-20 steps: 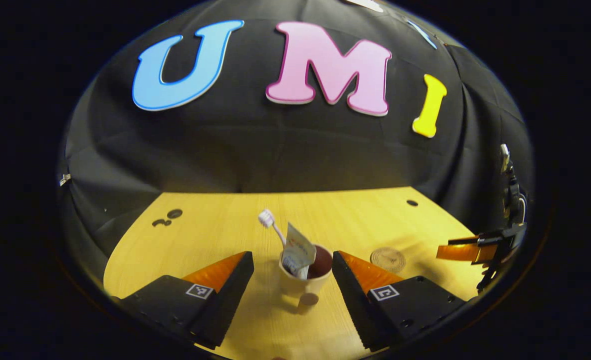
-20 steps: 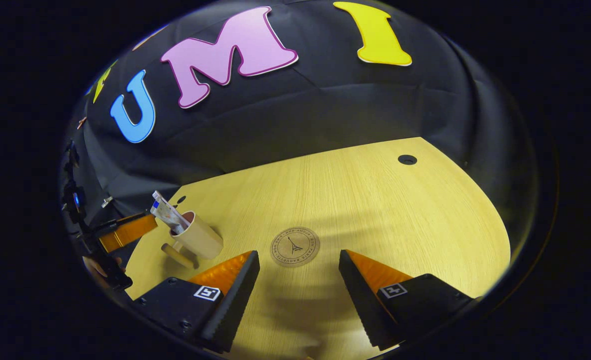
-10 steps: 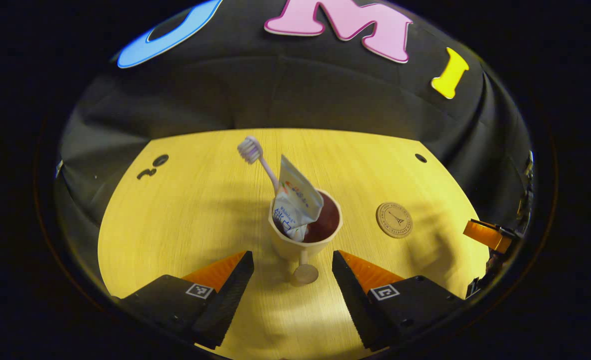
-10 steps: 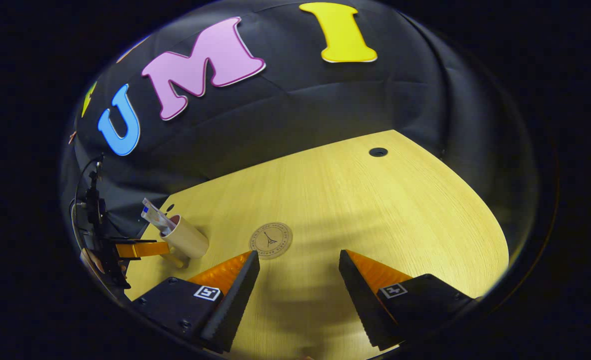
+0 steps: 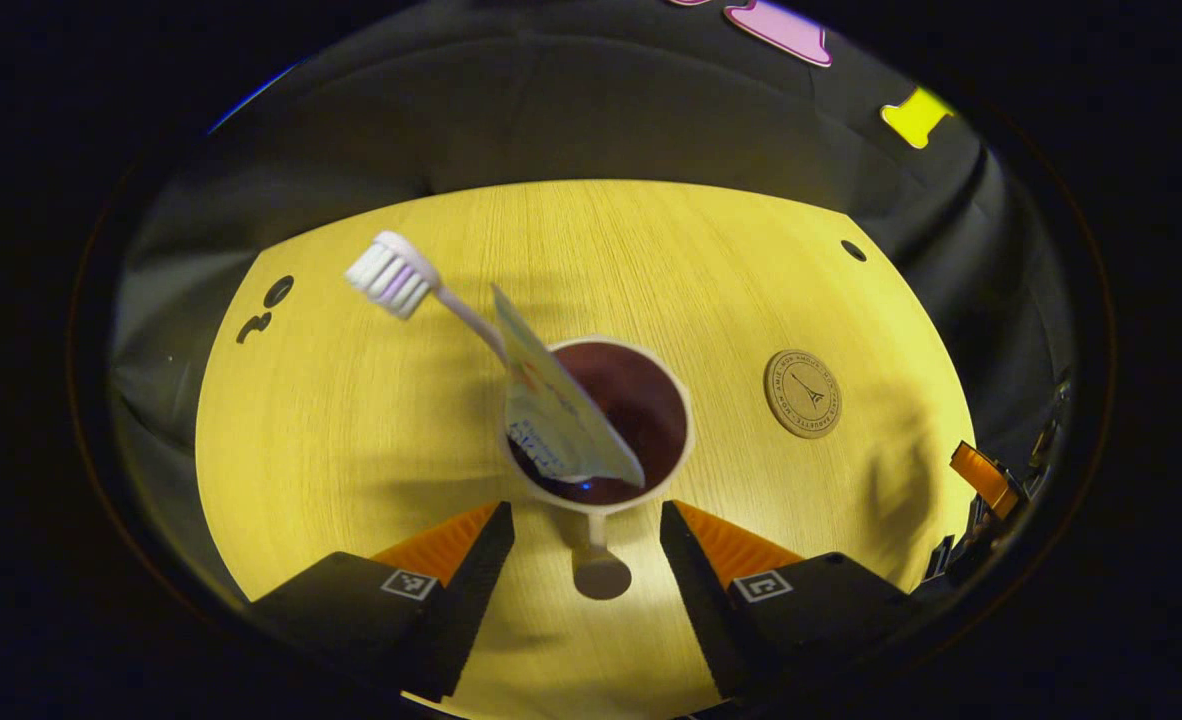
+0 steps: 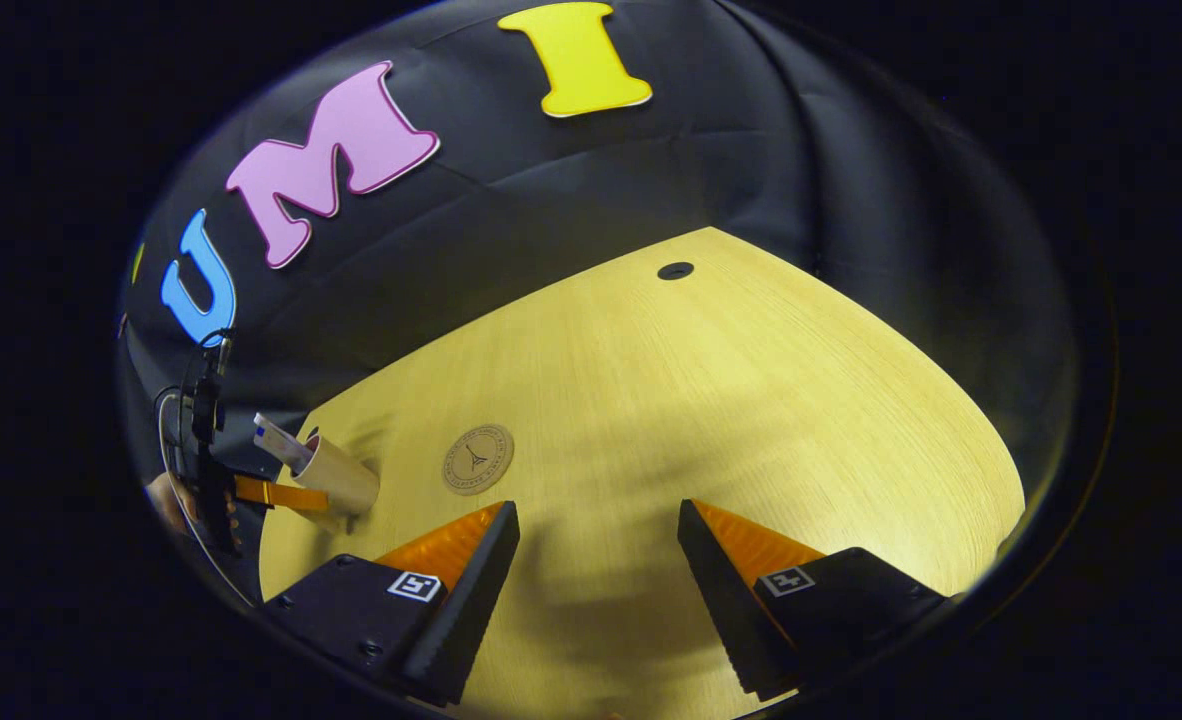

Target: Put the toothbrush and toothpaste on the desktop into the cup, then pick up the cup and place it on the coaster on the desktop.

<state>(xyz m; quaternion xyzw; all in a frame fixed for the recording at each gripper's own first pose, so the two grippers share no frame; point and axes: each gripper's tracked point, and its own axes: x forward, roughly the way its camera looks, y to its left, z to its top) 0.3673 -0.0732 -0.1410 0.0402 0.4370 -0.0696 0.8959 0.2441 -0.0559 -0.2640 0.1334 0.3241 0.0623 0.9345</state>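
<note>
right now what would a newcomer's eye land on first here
The cup stands just ahead of the open left gripper in the left gripper view, with the toothbrush and toothpaste leaning out of it. To its right lies the round coaster on the wooden desktop.

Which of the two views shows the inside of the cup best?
The left gripper view: it looks down into the cup, with the toothpaste and toothbrush leaning in it. In the right gripper view the cup is small, far off and seen from the side.
</note>
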